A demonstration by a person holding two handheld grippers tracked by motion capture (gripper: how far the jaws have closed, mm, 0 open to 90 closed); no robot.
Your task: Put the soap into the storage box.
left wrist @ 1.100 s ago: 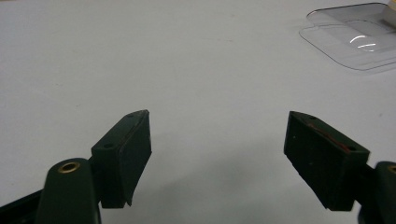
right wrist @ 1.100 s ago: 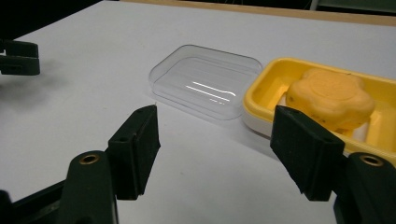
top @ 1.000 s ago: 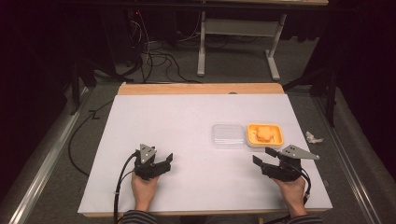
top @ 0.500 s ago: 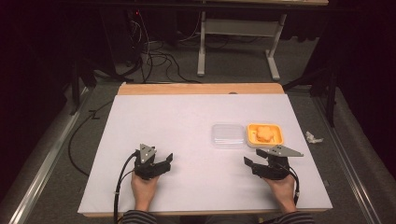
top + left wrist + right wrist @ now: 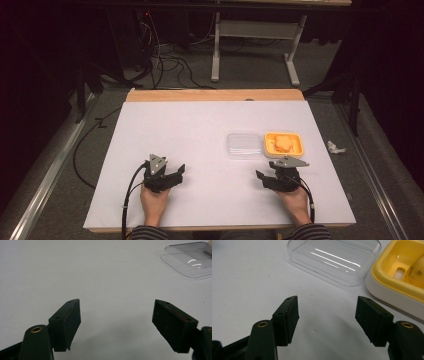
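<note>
Both tools rest low on the white counter, near its front edge, each held in a hand coming in from below. The left tool lies at the front left with its jaws spread wide and nothing between them; its own view shows bare counter ahead and the clear lid far off at upper right. The right tool sits at the front right, jaws likewise spread and empty, pointing toward the lid, which lies flat just beyond them. Touching or almost touching the lid's right side is a yellow dish on a white base, holding something orange, possibly food. A crumpled white scrap lies off the counter's right edge.
</note>
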